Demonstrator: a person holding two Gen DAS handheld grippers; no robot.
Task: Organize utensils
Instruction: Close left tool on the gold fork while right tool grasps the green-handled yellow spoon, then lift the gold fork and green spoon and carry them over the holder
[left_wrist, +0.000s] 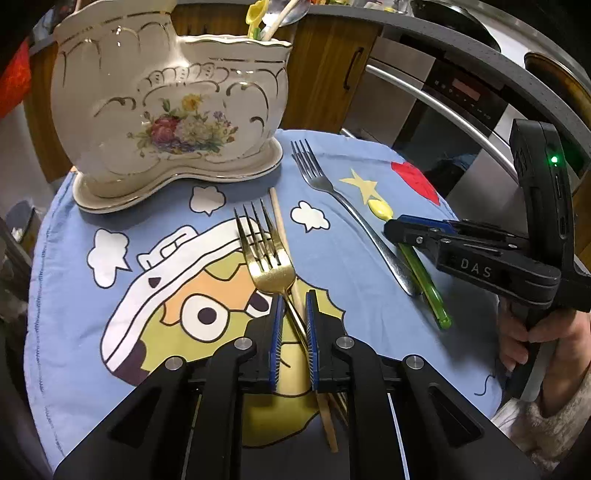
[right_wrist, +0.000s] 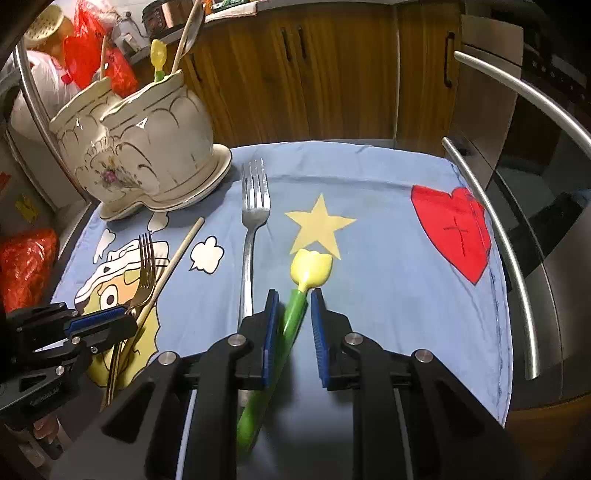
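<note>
My left gripper (left_wrist: 294, 300) points down at the blue cloth, its blue pads closed on the neck of a gold fork (left_wrist: 264, 254) and the wooden chopstick (left_wrist: 279, 218) lying along it. My right gripper (right_wrist: 294, 295) is shut on the green handle of a yellow tulip-shaped spoon (right_wrist: 312, 268), which runs slantwise between the pads. A silver fork (right_wrist: 253, 221) lies free between the two. The cream floral ceramic holder (left_wrist: 166, 110) stands at the cloth's back left, with a second tulip spoon (right_wrist: 158, 55) and wooden sticks in it. In the right wrist view, the left gripper (right_wrist: 122, 325) shows at the lower left.
A blue cartoon cloth (right_wrist: 388, 277) covers the small table. A steel oven with a long bar handle (right_wrist: 517, 240) stands close on the right, with wooden cabinets (right_wrist: 332, 74) behind. A person's hand (left_wrist: 524, 332) holds the right gripper (left_wrist: 399, 229). Red bags (right_wrist: 26, 266) lie at the left.
</note>
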